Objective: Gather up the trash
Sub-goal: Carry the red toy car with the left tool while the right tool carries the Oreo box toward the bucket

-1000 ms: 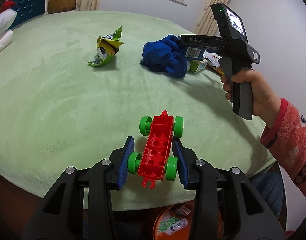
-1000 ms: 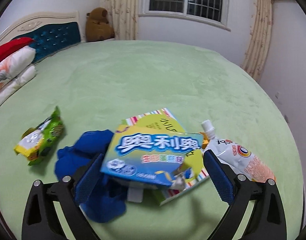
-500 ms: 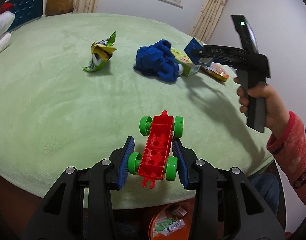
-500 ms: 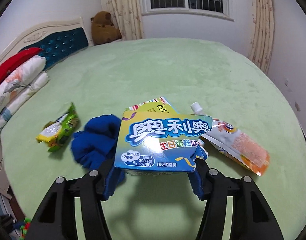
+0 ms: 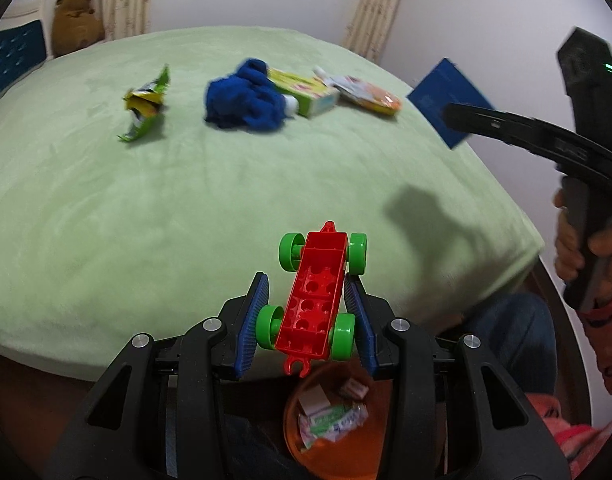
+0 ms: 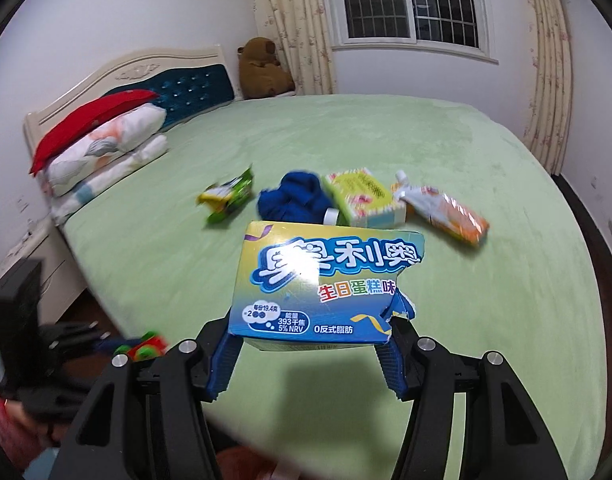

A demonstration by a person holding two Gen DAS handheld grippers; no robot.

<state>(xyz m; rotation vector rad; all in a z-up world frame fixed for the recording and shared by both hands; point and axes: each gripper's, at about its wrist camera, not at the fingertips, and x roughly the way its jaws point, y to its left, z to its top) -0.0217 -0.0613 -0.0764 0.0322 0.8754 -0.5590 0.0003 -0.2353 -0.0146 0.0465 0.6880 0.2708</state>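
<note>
Trash lies on the green bed (image 6: 445,132); the landmark is the blue cloth (image 6: 296,198), bunched up near the middle of the bed; a green wrapper (image 6: 228,196) lies to the left of the cloth, apart from it; a yellow box (image 6: 365,196) sits just to the right of the cloth, touching it; an orange pouch (image 6: 445,210) lies to the right of that box, farther from the cloth.

The right claw (image 6: 309,356) has just been closing, and now its blue pads squeeze a torn cookie box (image 6: 325,284) from both sides; the cookie box is up in the air, nearer the camera than the cloth; in the left view the cookie box (image 5: 449,102) hangs off to the right of the cloth, past the edge of the bed, and a hand (image 5: 585,248) holds the grip of that claw.

The left claw (image 5: 309,318) grips a red toy car (image 5: 311,304) with green wheels, well in front of the cloth; an orange bin (image 5: 337,420) with wrappers inside sits below this claw, beside the bed.
</note>
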